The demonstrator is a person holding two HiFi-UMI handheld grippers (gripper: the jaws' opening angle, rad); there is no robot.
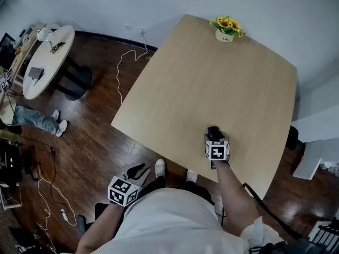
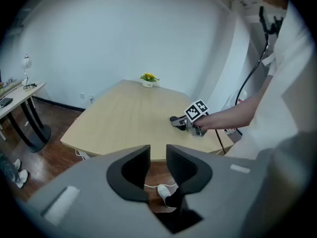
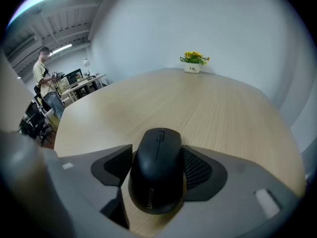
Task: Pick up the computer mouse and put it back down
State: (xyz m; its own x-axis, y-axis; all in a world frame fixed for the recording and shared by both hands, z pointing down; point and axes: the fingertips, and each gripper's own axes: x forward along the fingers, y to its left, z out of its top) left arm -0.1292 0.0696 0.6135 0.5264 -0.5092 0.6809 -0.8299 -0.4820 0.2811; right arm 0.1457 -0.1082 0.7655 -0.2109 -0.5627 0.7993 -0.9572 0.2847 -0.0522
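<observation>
A black computer mouse (image 3: 157, 170) sits between the jaws of my right gripper (image 3: 157, 155), and both pads press its sides. In the head view the mouse (image 1: 213, 133) pokes out ahead of the right gripper (image 1: 214, 139) near the front edge of the light wooden table (image 1: 201, 83). I cannot tell whether it rests on the wood or hangs just above it. My left gripper (image 1: 139, 171) hangs off the table at the lower left, over the floor. In its own view the left gripper (image 2: 158, 163) holds nothing, its jaws a narrow gap apart.
A small pot of sunflowers (image 1: 226, 29) stands at the table's far corner. A white cable (image 1: 124, 62) trails over the dark wood floor on the left. A round white side table (image 1: 50, 57) stands further left, with a seated person's legs (image 1: 37, 119) near it.
</observation>
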